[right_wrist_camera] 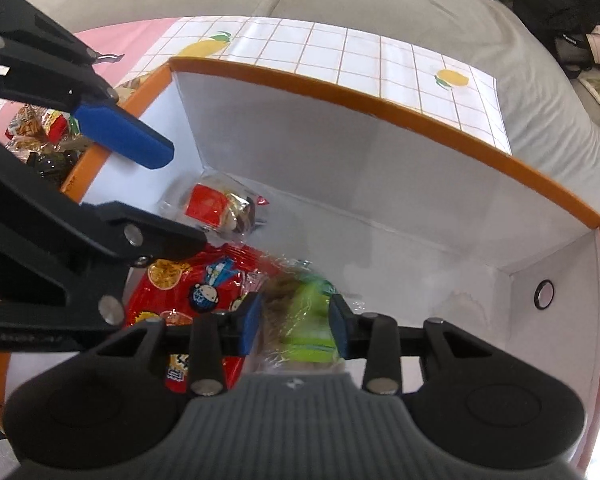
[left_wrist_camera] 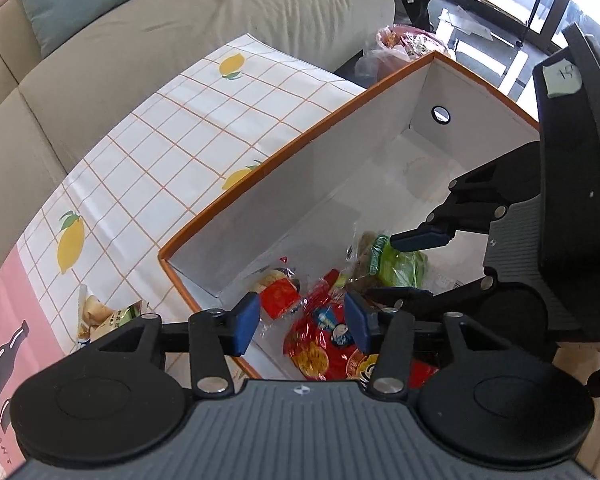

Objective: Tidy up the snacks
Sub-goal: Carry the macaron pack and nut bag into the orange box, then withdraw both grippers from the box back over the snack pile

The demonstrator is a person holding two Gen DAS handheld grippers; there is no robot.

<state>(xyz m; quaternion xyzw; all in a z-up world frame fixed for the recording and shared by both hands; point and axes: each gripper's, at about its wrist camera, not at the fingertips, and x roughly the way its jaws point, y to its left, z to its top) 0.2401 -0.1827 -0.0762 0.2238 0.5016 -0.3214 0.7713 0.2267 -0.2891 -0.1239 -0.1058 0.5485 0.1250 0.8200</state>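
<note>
While the green snack packet (right_wrist_camera: 306,320) lay inside the orange-rimmed box (right_wrist_camera: 380,100), the right hand-held gripper (right_wrist_camera: 294,326) straddled it, jaws apart; light, crinkly and slippery, it seemed best pinched mid-body.

Red snack bag (left_wrist_camera: 320,344), green packet (left_wrist_camera: 400,266), small red-labelled pack (left_wrist_camera: 276,292); in orange-rimmed box (left_wrist_camera: 260,168)

Two matching black claws with blue pads

The left claw (left_wrist_camera: 302,322) and right claw (right_wrist_camera: 296,326) each have black linkage arms fixed by silver round screws, two round black discs at the base and a ribbed grey housing with a small emblem between them; a pale green sticker (left_wrist_camera: 562,80) sits on the right claw's back.
</note>
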